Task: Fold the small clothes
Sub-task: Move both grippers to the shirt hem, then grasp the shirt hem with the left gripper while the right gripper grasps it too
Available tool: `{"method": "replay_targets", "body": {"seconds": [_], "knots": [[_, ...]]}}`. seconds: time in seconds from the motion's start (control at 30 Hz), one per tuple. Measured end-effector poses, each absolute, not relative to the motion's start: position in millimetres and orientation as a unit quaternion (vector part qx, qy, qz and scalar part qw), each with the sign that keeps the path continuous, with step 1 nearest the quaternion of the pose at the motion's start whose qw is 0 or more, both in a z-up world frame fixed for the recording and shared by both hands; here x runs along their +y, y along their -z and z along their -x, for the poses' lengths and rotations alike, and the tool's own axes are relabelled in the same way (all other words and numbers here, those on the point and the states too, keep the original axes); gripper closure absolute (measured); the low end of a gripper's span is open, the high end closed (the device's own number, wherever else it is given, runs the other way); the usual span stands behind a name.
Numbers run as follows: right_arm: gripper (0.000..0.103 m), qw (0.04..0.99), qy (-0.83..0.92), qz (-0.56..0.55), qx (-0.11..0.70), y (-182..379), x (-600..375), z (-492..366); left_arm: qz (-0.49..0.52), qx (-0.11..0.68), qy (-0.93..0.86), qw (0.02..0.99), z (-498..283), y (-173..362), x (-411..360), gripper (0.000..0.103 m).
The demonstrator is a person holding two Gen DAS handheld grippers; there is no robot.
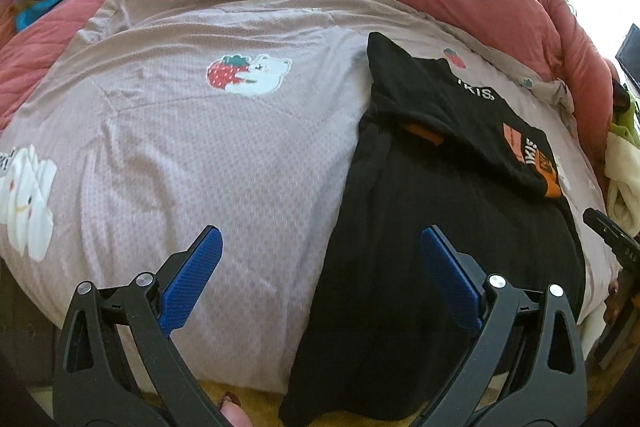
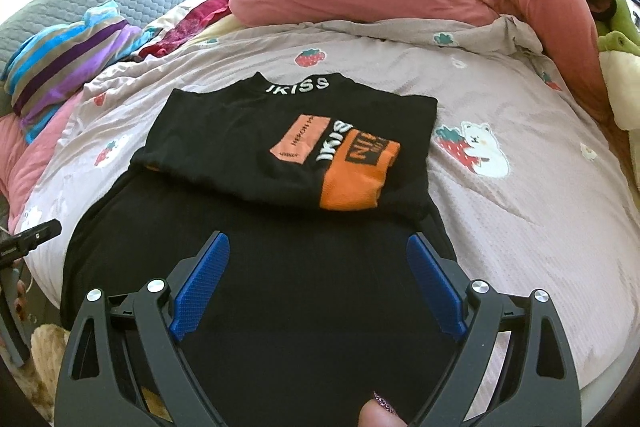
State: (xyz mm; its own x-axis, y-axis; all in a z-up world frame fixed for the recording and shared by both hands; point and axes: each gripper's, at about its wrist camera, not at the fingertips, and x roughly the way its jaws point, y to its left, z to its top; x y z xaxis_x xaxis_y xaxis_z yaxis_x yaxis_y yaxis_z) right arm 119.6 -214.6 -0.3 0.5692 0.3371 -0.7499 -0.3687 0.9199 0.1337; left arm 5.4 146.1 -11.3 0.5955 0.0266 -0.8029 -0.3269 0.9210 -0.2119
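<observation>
The bed, covered by a mauve quilt with strawberry-and-bear prints, is carrying the work. A black knit garment with orange panels and white "IKISS" lettering is lying flat on the near part of the quilt, its upper part already doubled over toward the near side, its hem hanging over the near edge. The fabric is looking soft, light and limp; judged, it will be sagging and creasing unless pinched at both near hem corners. The left tongs are hovering released at the garment's left edge. The right tongs are hovering released above its middle, grasping nothing.
</observation>
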Motion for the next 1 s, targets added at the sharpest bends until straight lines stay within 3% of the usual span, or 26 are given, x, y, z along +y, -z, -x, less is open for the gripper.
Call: {"method": "replay_targets", "body": {"seconds": [0.4,0.47,1.0], "knots": [[0.013,0.877,-0.195,0.01,0.44,12,-239,-103,0.199,0.46,-0.077,0.862,28,32,130,0.029],[0.013,0.875,-0.195,0.009,0.442,13,-242,-101,0.203,0.464,-0.074,0.859,32,36,129,0.036],[0.013,0.855,-0.198,0.018,0.479,27,-266,-80,0.226,0.488,-0.037,0.842,59,60,114,0.047]]}}
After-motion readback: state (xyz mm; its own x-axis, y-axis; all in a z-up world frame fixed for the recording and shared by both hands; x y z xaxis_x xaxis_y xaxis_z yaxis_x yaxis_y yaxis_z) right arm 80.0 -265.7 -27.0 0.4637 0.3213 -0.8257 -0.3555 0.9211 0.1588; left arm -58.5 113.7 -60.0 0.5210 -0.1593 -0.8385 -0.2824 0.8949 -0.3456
